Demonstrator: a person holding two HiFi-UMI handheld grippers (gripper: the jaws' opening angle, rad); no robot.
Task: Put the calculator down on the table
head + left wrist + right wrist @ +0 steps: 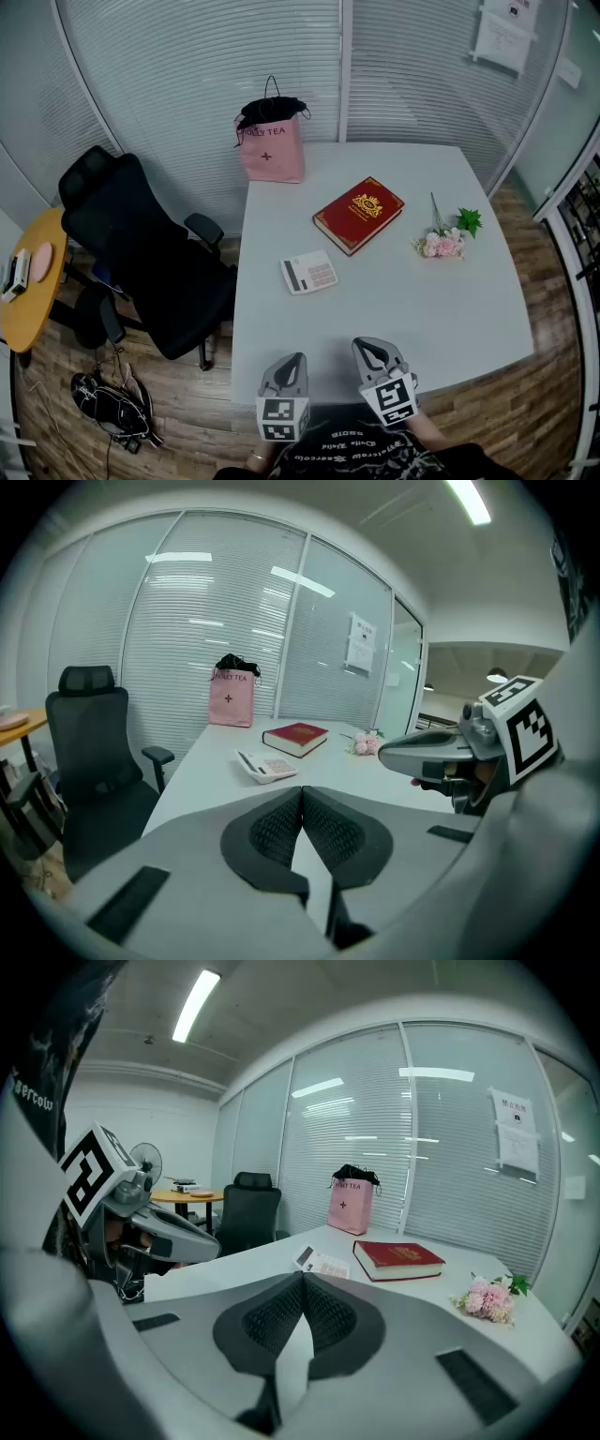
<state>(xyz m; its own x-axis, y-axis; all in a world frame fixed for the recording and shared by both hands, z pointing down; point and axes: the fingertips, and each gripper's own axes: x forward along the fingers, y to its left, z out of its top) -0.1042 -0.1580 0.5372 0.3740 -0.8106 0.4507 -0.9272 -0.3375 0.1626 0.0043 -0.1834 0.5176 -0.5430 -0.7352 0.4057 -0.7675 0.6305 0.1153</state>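
Observation:
A white calculator lies flat on the light grey table, left of the middle; it also shows ahead of the jaws as the calculator and calculator. My left gripper and right gripper hover side by side at the table's near edge, well short of the calculator. Both are shut, black pads and pads meeting with nothing between them. In the left gripper view the right gripper shows at the right.
A red book lies beyond the calculator, a pink flower bunch to its right, a pink paper bag at the far left corner. A black office chair stands left of the table, beside a small round yellow table.

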